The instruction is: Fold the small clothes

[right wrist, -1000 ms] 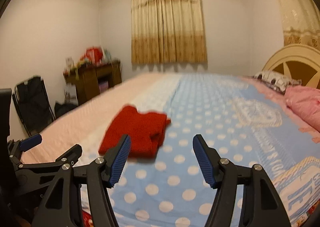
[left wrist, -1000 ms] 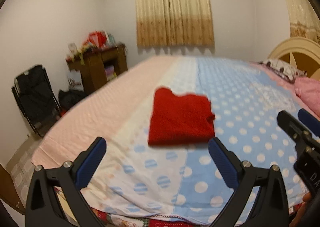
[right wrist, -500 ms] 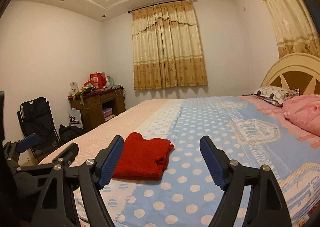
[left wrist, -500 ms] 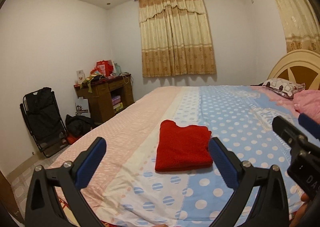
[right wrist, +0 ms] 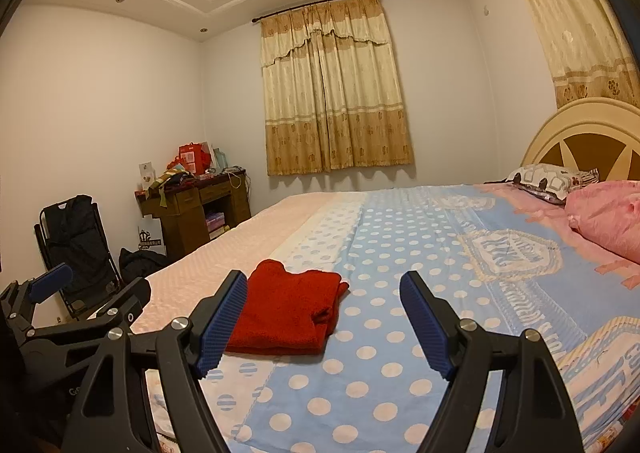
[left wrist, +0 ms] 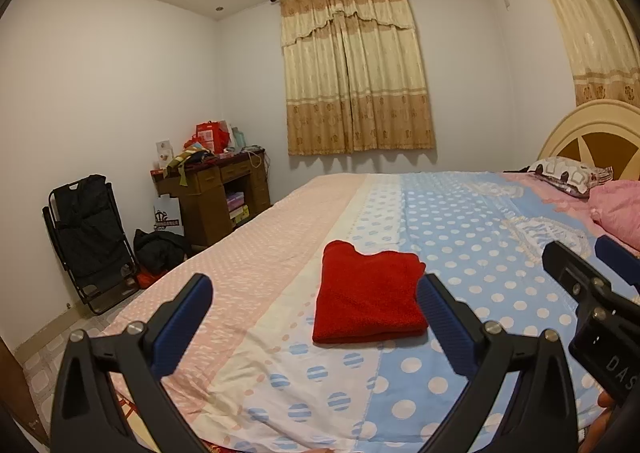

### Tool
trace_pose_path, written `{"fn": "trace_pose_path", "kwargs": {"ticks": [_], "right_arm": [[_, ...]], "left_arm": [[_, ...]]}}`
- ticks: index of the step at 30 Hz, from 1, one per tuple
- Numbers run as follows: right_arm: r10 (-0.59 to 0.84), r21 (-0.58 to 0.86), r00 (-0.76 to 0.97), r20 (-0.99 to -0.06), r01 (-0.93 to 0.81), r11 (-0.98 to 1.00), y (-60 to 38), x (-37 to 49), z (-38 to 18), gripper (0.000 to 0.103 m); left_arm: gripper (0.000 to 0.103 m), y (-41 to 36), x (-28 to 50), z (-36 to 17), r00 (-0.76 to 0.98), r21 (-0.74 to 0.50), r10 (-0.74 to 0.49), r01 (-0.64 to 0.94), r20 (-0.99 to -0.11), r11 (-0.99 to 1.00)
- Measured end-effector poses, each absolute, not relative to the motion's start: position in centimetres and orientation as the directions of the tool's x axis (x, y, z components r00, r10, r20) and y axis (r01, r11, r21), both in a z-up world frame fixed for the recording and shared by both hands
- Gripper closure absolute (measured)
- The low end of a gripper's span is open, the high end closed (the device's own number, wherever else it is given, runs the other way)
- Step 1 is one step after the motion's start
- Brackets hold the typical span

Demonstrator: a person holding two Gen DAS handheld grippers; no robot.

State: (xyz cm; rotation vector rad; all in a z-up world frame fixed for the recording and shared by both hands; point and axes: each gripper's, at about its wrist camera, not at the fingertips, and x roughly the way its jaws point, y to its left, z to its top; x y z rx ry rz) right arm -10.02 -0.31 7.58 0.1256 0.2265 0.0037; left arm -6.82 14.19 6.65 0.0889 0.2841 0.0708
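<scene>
On the polka-dot bedspread (left wrist: pixel 460 237), a red garment (left wrist: pixel 370 293) lay folded as both grippers, left (left wrist: pixel 314 317) and right (right wrist: pixel 322 321), hung wide open, empty; any finishing touch called for pressing edges square.

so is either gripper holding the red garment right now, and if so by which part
Nothing is held. The left gripper and right gripper both stand open and empty, short of the folded red garment, which lies free on the bed.

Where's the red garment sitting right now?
The folded red garment lies flat on the bed, near its front edge, where the cream stripe meets the blue polka-dot section; neither hand-held gripper touches it.
</scene>
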Motion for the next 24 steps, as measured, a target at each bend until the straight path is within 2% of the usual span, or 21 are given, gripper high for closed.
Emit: {"fn": "trace_pose_path", "kwargs": {"ticks": [24], "right_arm": [[0.015, 0.138, 0.97, -0.241, 0.018, 0.99, -0.67, -9.66, 7.16, 0.024]], "left_arm": [[0.0, 14.23, -6.71, 6.55, 0.953, 0.098, 0.088, -0.062, -0.29, 0.993]]}}
